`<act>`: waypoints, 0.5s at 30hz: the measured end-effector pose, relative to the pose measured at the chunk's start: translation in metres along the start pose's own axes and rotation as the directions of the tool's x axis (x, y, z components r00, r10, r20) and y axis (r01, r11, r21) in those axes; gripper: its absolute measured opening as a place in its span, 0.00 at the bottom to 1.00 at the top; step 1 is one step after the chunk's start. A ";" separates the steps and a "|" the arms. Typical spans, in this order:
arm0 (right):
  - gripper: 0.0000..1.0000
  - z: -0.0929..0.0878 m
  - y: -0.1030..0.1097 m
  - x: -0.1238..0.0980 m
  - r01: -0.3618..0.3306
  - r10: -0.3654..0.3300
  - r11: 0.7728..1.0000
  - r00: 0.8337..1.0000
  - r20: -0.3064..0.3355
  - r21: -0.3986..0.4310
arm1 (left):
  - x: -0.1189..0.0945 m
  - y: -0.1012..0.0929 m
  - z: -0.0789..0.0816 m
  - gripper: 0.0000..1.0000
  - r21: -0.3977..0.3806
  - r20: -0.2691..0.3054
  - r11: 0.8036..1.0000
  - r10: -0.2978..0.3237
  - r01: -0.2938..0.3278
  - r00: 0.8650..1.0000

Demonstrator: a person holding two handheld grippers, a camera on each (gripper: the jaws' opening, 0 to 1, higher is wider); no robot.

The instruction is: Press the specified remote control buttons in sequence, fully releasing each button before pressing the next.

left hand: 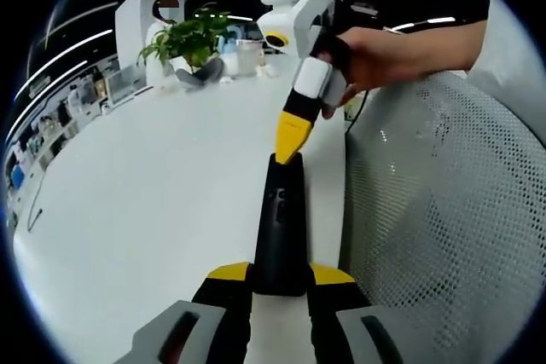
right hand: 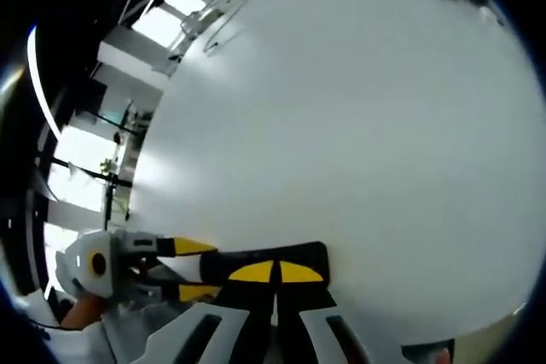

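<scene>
- While the left gripper (left hand: 280,283) clamps the near end of the black remote control (left hand: 281,228) between its yellow-tipped jaws, the right gripper (left hand: 290,147) comes down with its jaws closed together, their yellow tips touching the remote's far end.
- A hard or off-centre push could, I judge, lever the remote in the left jaws, since it is held at one end only; the tips could also slide off the button and catch a neighbouring one.
- In the right gripper view the closed tips (right hand: 275,273) lie over the remote (right hand: 269,262), hiding the buttons, so aim is hard to check.
- The white table (left hand: 153,202) lies wide and bare on one side; on the other its edge is close, with a mesh chair back (left hand: 444,210) just beside the remote.
- A potted plant (left hand: 188,40) and small clutter stand well apart at the table's far end.
</scene>
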State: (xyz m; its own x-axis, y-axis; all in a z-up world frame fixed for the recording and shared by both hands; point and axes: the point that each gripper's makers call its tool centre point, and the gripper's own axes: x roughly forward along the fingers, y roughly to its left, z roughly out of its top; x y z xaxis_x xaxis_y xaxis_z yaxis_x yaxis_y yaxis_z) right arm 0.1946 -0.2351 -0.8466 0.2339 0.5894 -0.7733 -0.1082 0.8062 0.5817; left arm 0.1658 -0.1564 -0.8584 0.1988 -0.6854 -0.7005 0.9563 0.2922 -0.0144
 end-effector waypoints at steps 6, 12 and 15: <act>0.00 -0.001 0.001 0.001 -0.018 0.018 1.000 1.000 -0.012 0.004 | 0.000 0.000 0.000 0.24 -0.012 0.003 1.000 -0.003 0.003 1.000; 0.00 -0.001 0.001 0.003 -0.016 0.016 1.000 1.000 -0.018 -0.009 | -0.001 0.000 0.000 0.24 -0.018 0.006 1.000 -0.004 0.004 1.000; 0.00 -0.002 0.001 0.003 -0.006 0.006 1.000 1.000 -0.012 -0.019 | -0.001 0.000 0.000 0.24 -0.015 0.006 1.000 -0.004 0.004 1.000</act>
State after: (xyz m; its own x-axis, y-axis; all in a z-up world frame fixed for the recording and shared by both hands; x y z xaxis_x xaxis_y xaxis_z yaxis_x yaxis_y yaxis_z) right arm 0.1936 -0.2328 -0.8491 0.2215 0.5946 -0.7729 -0.1276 0.8035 0.5815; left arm 0.1656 -0.1556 -0.8577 0.1963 -0.6906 -0.6960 0.9537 0.2993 -0.0280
